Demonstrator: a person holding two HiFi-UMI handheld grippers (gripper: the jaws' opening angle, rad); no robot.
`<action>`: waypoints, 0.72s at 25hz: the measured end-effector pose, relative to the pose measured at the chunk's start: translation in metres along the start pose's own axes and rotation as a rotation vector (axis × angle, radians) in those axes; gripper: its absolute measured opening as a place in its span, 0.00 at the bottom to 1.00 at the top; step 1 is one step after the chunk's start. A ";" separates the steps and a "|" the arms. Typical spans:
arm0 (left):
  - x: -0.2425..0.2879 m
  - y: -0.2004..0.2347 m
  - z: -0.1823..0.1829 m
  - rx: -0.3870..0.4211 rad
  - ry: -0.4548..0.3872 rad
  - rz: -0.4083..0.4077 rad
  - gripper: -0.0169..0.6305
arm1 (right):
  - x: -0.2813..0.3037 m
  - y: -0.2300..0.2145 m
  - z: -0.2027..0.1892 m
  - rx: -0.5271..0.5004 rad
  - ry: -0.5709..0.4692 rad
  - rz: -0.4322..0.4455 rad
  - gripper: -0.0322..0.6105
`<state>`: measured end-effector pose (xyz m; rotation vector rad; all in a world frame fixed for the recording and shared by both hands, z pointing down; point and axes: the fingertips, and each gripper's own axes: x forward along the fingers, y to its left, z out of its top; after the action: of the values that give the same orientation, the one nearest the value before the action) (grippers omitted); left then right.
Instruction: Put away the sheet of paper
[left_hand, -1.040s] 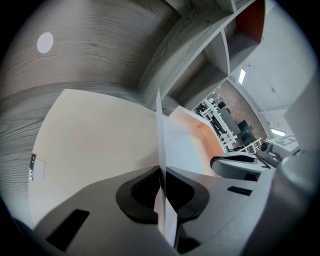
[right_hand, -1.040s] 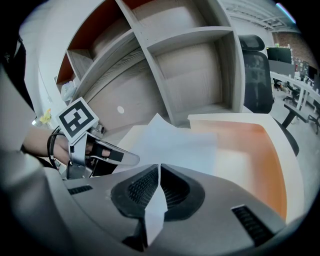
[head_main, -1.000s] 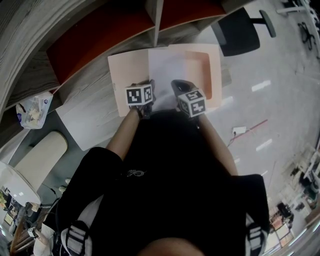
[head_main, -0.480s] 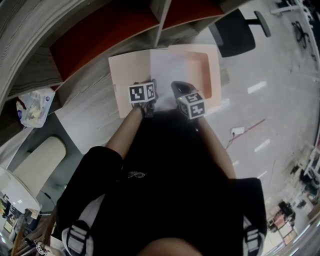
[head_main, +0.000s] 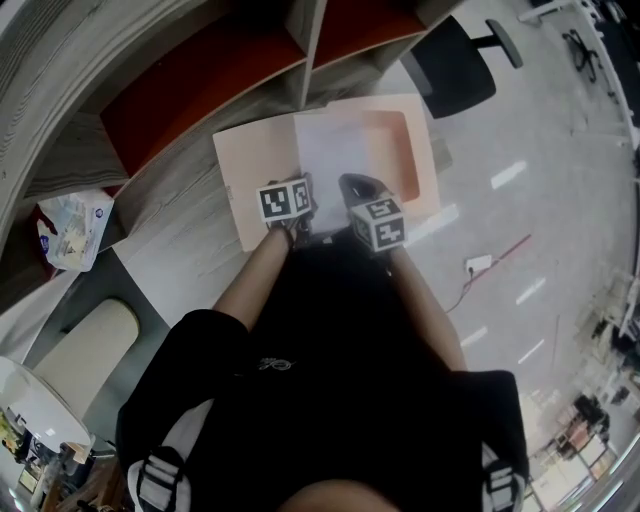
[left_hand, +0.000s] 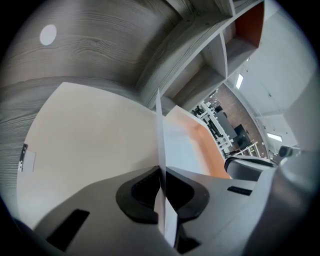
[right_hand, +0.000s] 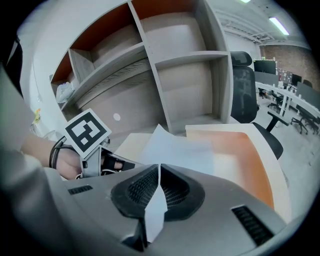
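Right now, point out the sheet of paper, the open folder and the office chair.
sheet of paper (head_main: 335, 155): head view, its bare middle.
folder (head_main: 250, 165): head view, its left flap.
office chair (head_main: 455, 70): head view, its seat.

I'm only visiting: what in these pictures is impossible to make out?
- Head view: marker cubes hide where the left gripper and right gripper pinch the sheet.
- Head view: the bag is too small and blurred to show its contents.
- Left gripper view: the sheet covers part of the folder; whether they touch is unclear.
- Right gripper view: the gripper's own body cuts off the folder's near edge.
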<state>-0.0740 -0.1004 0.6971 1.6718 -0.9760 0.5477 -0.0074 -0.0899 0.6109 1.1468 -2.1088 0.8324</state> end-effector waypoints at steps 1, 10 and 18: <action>-0.001 -0.001 0.002 -0.002 -0.015 0.003 0.10 | -0.001 -0.002 0.000 0.001 0.000 0.000 0.09; 0.004 -0.004 -0.001 -0.028 -0.017 0.038 0.10 | 0.004 -0.003 -0.011 -0.031 0.075 0.092 0.09; 0.004 -0.008 0.002 -0.045 -0.036 0.057 0.10 | 0.008 -0.009 -0.012 -0.077 0.105 0.148 0.09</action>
<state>-0.0649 -0.1027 0.6952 1.6221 -1.0574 0.5316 -0.0009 -0.0890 0.6269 0.8966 -2.1378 0.8510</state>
